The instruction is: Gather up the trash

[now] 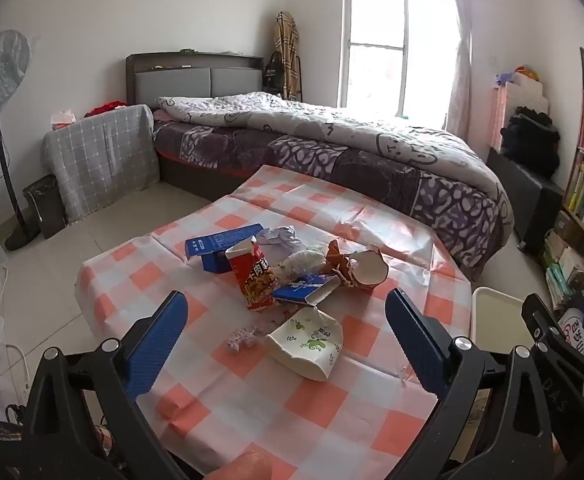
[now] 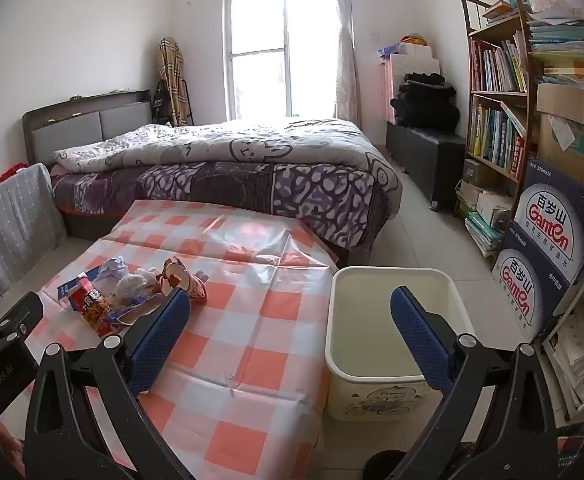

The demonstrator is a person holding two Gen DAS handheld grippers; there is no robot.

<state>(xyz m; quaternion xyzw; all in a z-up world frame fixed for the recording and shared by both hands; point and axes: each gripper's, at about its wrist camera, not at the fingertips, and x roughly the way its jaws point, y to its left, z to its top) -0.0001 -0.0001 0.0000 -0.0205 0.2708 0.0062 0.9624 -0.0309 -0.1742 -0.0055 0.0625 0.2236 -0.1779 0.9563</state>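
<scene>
A heap of trash lies on the table with the orange-and-white checked cloth (image 1: 331, 400): a crushed paper cup with green leaves (image 1: 305, 342), a red snack carton (image 1: 252, 276), blue boxes (image 1: 220, 246), crumpled white paper (image 1: 282, 238), a brown wrapper (image 1: 347, 266). My left gripper (image 1: 286, 332) is open, just above and in front of the paper cup. My right gripper (image 2: 290, 332) is open and empty, over the gap between the table (image 2: 252, 320) and a cream bin (image 2: 391, 360). The heap (image 2: 132, 288) sits to its left.
The cream bin (image 1: 495, 312) stands on the floor at the table's right side. A bed (image 2: 232, 172) lies beyond the table. A bookshelf (image 2: 499, 112) and stacked water cartons (image 2: 547, 240) line the right wall. A fan (image 1: 0, 80) and a dark bin (image 1: 46, 208) stand at left.
</scene>
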